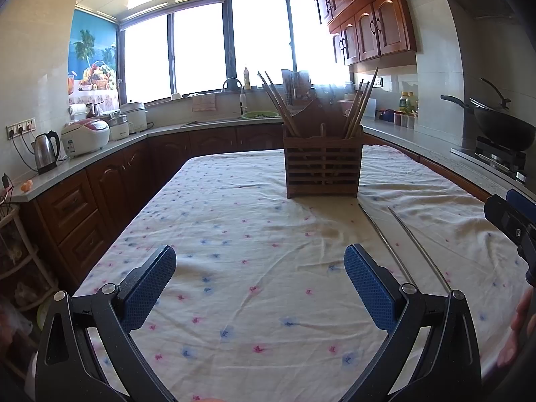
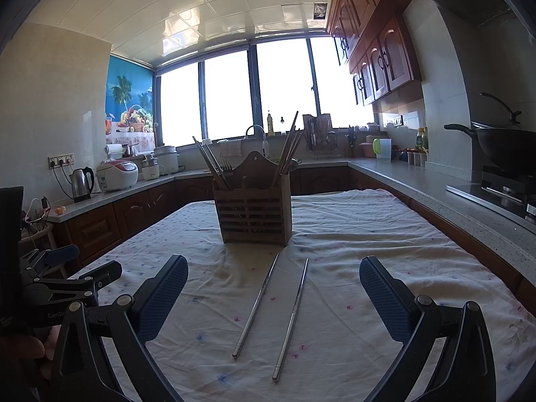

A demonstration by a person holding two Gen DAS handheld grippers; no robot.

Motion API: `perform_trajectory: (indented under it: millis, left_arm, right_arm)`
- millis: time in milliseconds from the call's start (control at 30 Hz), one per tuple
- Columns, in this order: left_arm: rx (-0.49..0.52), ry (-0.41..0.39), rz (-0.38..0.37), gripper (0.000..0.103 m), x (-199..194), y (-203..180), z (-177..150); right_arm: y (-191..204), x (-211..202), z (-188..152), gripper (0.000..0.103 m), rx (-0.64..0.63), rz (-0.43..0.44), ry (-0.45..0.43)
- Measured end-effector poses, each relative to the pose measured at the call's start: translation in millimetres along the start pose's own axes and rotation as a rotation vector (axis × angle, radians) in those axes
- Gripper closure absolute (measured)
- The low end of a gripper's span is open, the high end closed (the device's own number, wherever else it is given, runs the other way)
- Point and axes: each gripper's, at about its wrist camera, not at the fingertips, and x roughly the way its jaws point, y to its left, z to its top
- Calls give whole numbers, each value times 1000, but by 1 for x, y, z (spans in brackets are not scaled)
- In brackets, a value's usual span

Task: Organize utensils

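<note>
A wooden slatted utensil holder [image 1: 322, 164] [image 2: 253, 212] stands on the table's flowered cloth [image 1: 234, 234] with several wooden chopsticks [image 1: 276, 100] leaning out of both sides. Two metal chopsticks [image 2: 256, 305] [image 2: 291, 318] lie side by side on the cloth in front of it; they also show in the left wrist view [image 1: 385, 241]. My right gripper [image 2: 273, 264] is open and empty, its jaws spread to either side of the metal chopsticks. My left gripper [image 1: 259, 254] is open and empty over bare cloth, left of the chopsticks.
Kitchen counters [image 1: 100, 154] surround the table on three sides with a kettle [image 1: 45, 150], rice cookers [image 1: 85, 137], a sink [image 1: 234, 117] and a wok on the stove [image 1: 502, 127]. The other gripper shows at each view's edge [image 1: 512, 221] [image 2: 60, 281].
</note>
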Motion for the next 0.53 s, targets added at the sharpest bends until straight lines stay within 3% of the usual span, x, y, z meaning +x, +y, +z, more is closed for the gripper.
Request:
perform_trajectory:
  millis: [533]
  left_arm:
    - [-11, 19, -36, 0, 1, 3, 6]
  right_arm:
    - [-2, 2, 3, 0, 7, 2, 27]
